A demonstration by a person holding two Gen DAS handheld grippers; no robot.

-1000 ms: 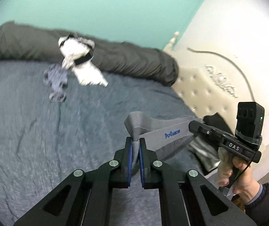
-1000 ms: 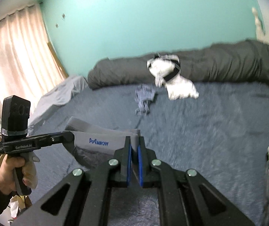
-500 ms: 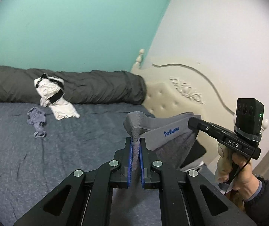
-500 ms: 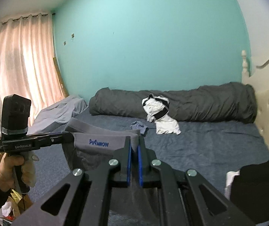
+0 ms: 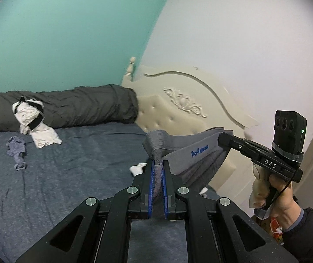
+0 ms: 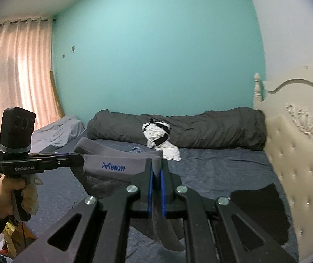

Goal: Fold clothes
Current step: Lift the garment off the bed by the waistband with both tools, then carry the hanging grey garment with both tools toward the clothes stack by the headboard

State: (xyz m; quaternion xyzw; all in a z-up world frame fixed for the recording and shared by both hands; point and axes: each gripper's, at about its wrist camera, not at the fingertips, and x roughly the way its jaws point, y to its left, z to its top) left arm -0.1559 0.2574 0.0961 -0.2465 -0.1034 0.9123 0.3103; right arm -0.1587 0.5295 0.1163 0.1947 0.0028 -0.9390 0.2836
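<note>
Left wrist view: the left gripper (image 5: pixel 157 171) has its blue-lined jaws pinched nearly together on one end of the waistband of the grey underwear (image 5: pixel 191 153), held up in the air above the bed (image 5: pixel 68 175). To the right, the right gripper (image 5: pixel 223 139) clamps the other end, so the band stretches between them. Right wrist view: the right gripper (image 6: pixel 155 173) is likewise closed on the grey underwear (image 6: pixel 112 166), the left gripper (image 6: pixel 77 157) at the left. Farther off, a white garment (image 6: pixel 158 135) leans on the rolled dark duvet (image 6: pixel 211 129); a black garment (image 6: pixel 259 210) lies near right, by the headboard (image 6: pixel 292 144).
</note>
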